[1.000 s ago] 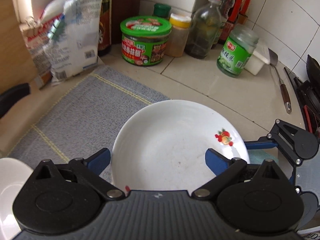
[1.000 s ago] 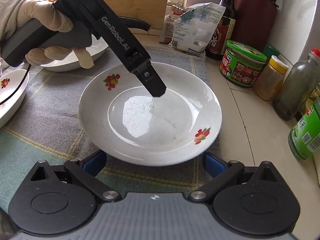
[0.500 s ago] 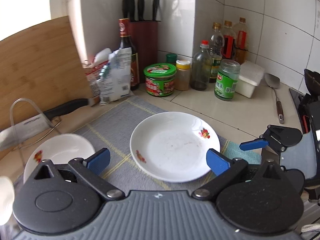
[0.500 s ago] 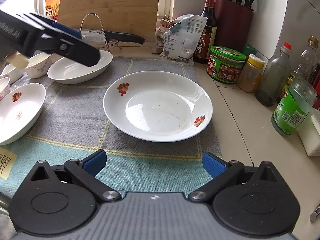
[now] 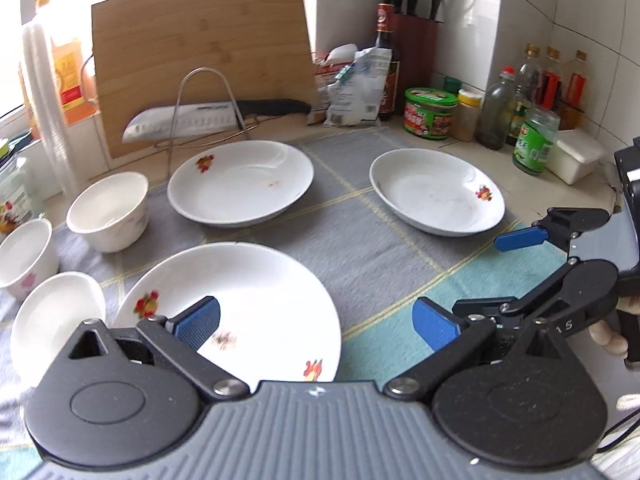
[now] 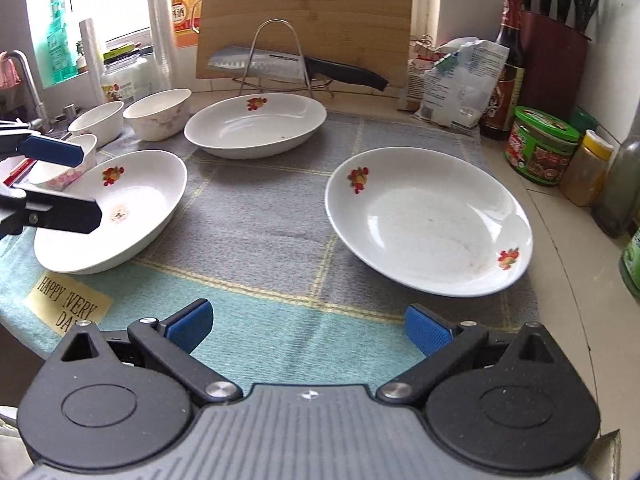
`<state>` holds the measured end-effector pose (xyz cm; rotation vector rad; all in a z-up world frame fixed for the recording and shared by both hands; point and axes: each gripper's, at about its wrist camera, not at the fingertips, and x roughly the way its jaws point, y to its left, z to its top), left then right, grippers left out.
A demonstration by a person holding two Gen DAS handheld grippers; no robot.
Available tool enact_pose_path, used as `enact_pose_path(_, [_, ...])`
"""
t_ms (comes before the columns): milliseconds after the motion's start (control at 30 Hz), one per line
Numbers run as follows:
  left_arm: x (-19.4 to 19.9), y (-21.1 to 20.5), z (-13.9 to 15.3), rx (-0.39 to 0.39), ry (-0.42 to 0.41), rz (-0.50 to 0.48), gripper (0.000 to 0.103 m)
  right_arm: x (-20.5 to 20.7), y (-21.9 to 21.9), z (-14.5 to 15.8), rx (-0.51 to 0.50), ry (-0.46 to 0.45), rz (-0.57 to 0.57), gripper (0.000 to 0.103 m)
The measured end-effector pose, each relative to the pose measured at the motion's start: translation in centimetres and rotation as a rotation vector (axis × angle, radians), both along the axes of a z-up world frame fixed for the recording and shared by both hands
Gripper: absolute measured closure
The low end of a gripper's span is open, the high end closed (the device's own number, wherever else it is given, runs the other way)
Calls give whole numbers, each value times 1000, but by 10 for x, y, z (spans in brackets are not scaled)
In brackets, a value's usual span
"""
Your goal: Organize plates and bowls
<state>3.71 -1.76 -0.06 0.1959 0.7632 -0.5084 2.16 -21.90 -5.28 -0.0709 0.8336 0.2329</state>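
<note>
Three white plates with fruit prints lie apart on the grey-green mat. In the left wrist view, the near plate (image 5: 256, 300) is under my open left gripper (image 5: 316, 322), the far plate (image 5: 240, 182) is behind it, and the right plate (image 5: 436, 192) lies towards the jars. Three white bowls (image 5: 108, 210) stand at the left. In the right wrist view, my open, empty right gripper (image 6: 308, 326) hovers over the mat's front edge, short of the right plate (image 6: 428, 220). The left plate (image 6: 120, 208) and far plate (image 6: 256, 124) also show there.
A wooden cutting board (image 5: 200, 60), a wire rack with a cleaver (image 5: 208, 118), a bag (image 5: 352, 92), jars and bottles (image 5: 430, 118) and a knife block (image 6: 554, 52) line the back and right. The mat (image 6: 272, 216) covers the counter; its front edge is near.
Both grippers have pulled back from the right plate. The left gripper has swung to the left and is over the near left plate. More dishes have come into view.
</note>
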Motion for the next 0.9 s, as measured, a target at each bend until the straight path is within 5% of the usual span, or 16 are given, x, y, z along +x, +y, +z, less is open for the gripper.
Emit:
enact_pose_path(367, [-21, 71, -25, 47, 86, 129, 1, 30, 45, 1, 21, 34, 74, 0])
enact_pose_path(567, [-19, 82, -53, 136, 71, 71, 1, 39, 71, 1, -22, 63, 78, 0])
enact_pose_path(900, [2, 83, -74, 68, 61, -40, 0, 41, 87, 4, -52, 102, 45, 0])
